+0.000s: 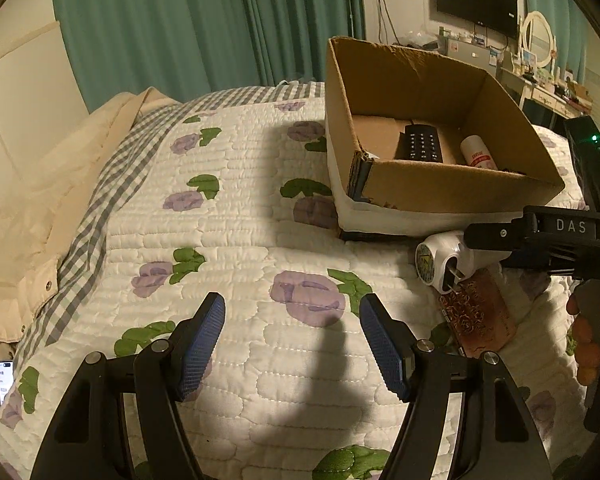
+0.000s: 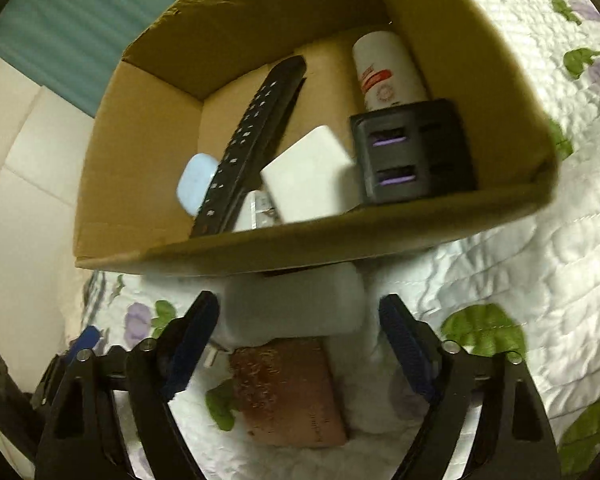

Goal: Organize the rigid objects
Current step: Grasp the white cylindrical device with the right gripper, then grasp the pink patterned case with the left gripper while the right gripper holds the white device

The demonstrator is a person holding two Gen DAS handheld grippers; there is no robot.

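Left wrist view: my left gripper (image 1: 292, 344) hangs over the flowered quilt (image 1: 236, 216), its blue pads spread wide with nothing between them.
Right wrist view: my right gripper (image 2: 300, 336) has its fingers on both sides of the white plug adapter (image 2: 296, 304); there is a gap on the right side, so I cannot tell if the grasp is firm.
Adapter place: it is just outside the near wall of the cardboard box (image 2: 300, 246), above the quilt, with its prongs toward the left.
Brown wallet (image 2: 288, 392): it lies flat on the quilt, under the adapter and between my right fingers.
Inside the box: black remote (image 2: 252, 140) leaning diagonally, white bottle with red label (image 2: 388, 72), black USB charger (image 2: 416, 152) against the near wall, white block (image 2: 312, 172), pale blue case (image 2: 194, 184).
Box place: it stands on the quilt, in front of the green curtain (image 1: 204, 20).
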